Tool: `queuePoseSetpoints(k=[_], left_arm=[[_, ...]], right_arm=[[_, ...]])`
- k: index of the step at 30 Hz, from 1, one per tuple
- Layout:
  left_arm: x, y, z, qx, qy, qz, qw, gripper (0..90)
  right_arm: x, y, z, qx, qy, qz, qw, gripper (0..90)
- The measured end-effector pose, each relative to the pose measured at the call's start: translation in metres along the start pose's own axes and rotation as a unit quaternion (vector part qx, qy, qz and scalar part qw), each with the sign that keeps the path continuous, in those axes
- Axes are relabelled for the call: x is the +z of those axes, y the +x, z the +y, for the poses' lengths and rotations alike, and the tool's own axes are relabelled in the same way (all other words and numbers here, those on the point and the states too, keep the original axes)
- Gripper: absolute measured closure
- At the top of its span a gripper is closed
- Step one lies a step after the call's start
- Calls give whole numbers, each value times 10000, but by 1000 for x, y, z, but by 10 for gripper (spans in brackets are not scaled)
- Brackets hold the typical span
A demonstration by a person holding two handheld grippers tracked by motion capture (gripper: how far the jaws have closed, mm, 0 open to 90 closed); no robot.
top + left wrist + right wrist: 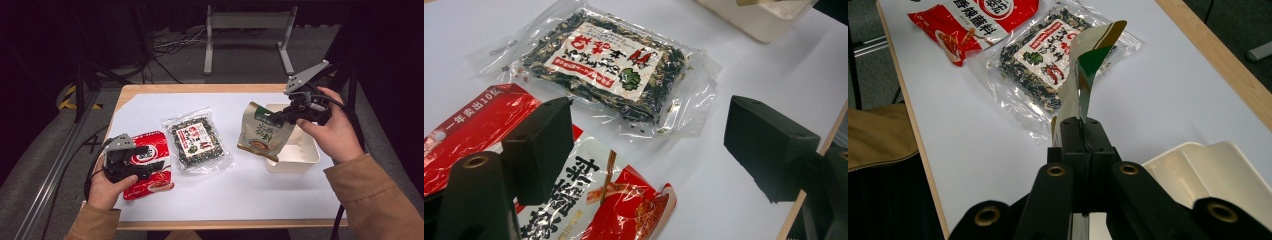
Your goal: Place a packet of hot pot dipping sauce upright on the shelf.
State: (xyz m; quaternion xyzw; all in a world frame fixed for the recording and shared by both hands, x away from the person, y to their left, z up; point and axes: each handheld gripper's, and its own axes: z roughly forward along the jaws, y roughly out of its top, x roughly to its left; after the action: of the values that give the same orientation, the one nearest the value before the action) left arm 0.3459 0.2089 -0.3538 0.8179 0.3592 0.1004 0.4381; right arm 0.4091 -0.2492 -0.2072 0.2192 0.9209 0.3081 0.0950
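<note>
Beige pouch (262, 134) pinched in right gripper (276, 117) fingers, raised over tray (305, 152), left gripper (142, 161) fingers wide

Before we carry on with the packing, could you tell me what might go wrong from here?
The right gripper pinches the beige pouch only by its edge, so the pouch could slip or swing. It hangs over the white bin rim and might catch there. The left gripper, open over the red packet, could nudge it.
</note>
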Motion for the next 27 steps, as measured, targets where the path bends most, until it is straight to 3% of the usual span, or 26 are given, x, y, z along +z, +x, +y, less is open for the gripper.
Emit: queuePoseSetpoints(k=[13,19,27], left_arm=[[-6,2,-7,-160,-21,70,9998,203],[-11,4,-13,-267,-40,155,9995,202],[-16,3,-16,-327,-72,210,9992,201]], right_arm=[[-14,-31,6,-283,20,-360,9989,897],[-20,-48,4,-291,-27,-527,9982,897],[-17,-66,6,-509,36,-750,9959,897]])
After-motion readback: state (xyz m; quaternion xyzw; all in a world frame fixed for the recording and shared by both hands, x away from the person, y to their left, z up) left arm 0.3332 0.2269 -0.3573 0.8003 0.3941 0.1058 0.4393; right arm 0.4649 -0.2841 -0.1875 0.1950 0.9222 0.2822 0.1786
